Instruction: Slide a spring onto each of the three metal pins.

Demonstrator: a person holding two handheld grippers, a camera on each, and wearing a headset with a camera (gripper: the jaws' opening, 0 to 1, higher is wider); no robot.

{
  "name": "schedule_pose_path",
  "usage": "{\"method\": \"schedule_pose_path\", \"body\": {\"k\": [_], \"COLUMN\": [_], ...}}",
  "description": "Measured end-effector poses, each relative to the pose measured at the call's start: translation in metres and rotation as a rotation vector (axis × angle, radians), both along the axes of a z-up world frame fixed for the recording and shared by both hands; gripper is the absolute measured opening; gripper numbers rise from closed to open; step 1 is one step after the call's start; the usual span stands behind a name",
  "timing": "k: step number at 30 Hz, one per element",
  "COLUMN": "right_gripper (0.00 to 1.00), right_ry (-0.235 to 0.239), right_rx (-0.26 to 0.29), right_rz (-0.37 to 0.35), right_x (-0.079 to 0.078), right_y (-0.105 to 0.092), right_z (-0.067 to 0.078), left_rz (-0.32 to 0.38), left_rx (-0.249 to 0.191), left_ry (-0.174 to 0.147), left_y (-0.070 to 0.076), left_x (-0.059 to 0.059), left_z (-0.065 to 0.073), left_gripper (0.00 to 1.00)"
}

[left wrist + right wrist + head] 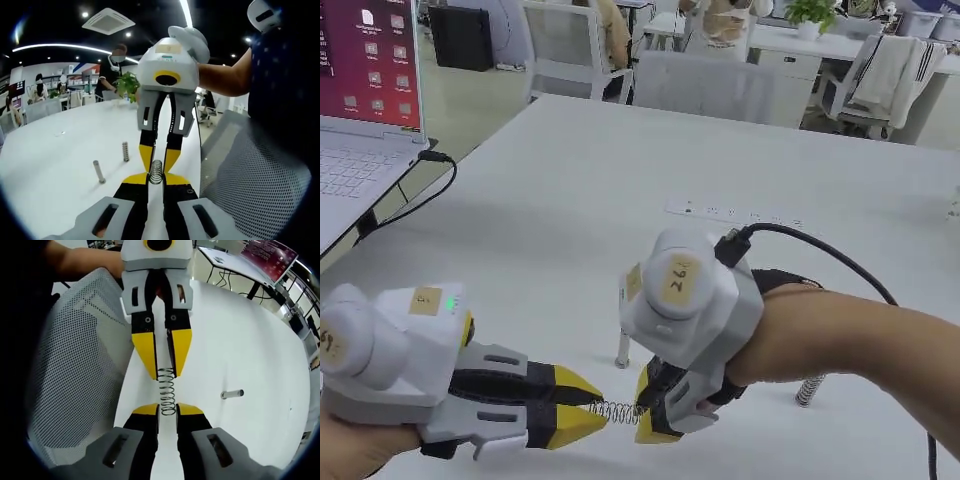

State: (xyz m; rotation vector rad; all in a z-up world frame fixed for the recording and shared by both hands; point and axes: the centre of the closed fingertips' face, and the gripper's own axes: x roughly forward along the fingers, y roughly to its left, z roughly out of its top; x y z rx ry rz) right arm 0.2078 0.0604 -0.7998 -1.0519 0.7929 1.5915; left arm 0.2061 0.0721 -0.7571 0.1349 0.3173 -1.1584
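Head view looks down close; the 2 gripper views face each other, sharing the spring (156,171).

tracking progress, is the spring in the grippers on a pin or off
Off. The spring is held between the left gripper and right gripper; a bare pin stands apart.

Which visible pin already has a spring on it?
The far pin in the left gripper view: coils cover it top to bottom. The near pin beside it is bare, smooth metal.

Spring (617,409) btw L claw (598,402) & R claw (642,411), pin (623,349) behind.
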Motion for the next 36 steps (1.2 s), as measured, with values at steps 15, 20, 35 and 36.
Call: {"method": "schedule_pose_path", "body": {"k": [15,20,35,36], "right_gripper": [0.09,0.09,0.09,0.09], "right_ry": [-0.001,-0.007,0.008,0.010], "right_rx": [0.014,0.029,0.103,0.107], "right_rz": [0.000,-0.011,-0.025,-0.023], "right_x": [0.001,0.004,0.001,0.000], "right_y": [0.000,0.000,0.011,0.012], "right_z": [-0.004,0.003,0.029,0.031], "left_rz": [0.006,0.012,-0.010,-0.010], "left_rx": [-0.022,-0.022,0.016,0.016], "left_ry": [-0.008,-0.006,-0.001,0.000], "left_y": [0.000,0.001,-0.001,-0.001], "left_x": [0.000,0.001,-0.001,-0.001], "left_z": [0.006,0.005,-0.004,-0.004], "left_gripper": [0.02,0.02,0.02,0.02]}}
